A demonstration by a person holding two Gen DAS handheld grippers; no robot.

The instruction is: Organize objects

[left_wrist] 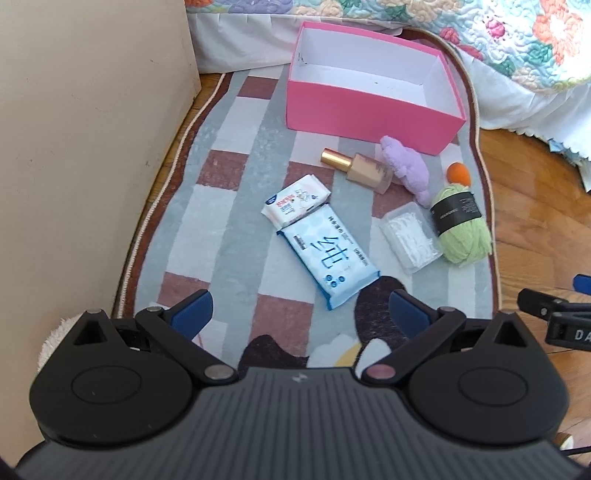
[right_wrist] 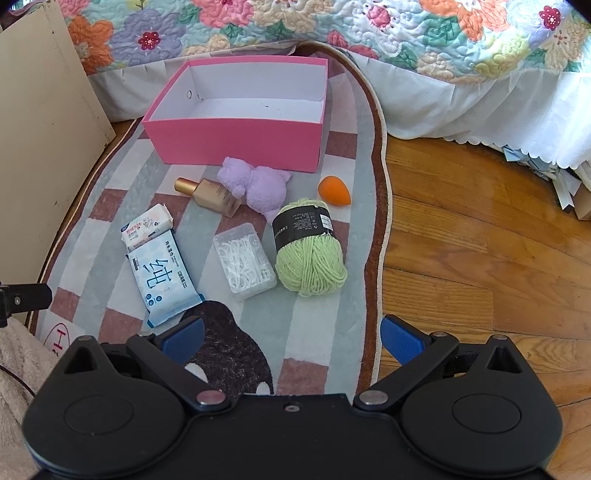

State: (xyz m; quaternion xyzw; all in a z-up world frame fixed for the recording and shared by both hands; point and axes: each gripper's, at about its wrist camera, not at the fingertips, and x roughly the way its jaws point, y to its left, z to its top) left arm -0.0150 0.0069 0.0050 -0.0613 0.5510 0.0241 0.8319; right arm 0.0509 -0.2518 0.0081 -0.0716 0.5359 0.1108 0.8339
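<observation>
An empty pink box (left_wrist: pixel 369 118) (right_wrist: pixel 236 144) stands at the far end of a checked rug (left_wrist: pixel 229 206) (right_wrist: pixel 332 295). In front of it lie a foundation bottle (left_wrist: pixel 364 170) (right_wrist: pixel 212 195), a purple plush toy (left_wrist: pixel 406 168) (right_wrist: pixel 258 186), an orange sponge (left_wrist: pixel 459 173) (right_wrist: pixel 334 190), green yarn (left_wrist: pixel 461 225) (right_wrist: pixel 308 247), a clear floss box (left_wrist: pixel 410 236) (right_wrist: pixel 245 258), a blue wipes pack (left_wrist: pixel 328 254) (right_wrist: pixel 162 277) and a small white tissue pack (left_wrist: pixel 295 199) (right_wrist: pixel 147 227). My left gripper (left_wrist: pixel 301 314) and right gripper (right_wrist: pixel 291 338) are open and empty, held above the rug's near end.
A beige cabinet side (left_wrist: pixel 92 147) (right_wrist: pixel 44 129) stands on the left. A bed with a floral quilt (left_wrist: pixel 517 37) (right_wrist: pixel 332 29) runs behind the box and to the right. Wooden floor (right_wrist: pixel 480 258) lies right of the rug.
</observation>
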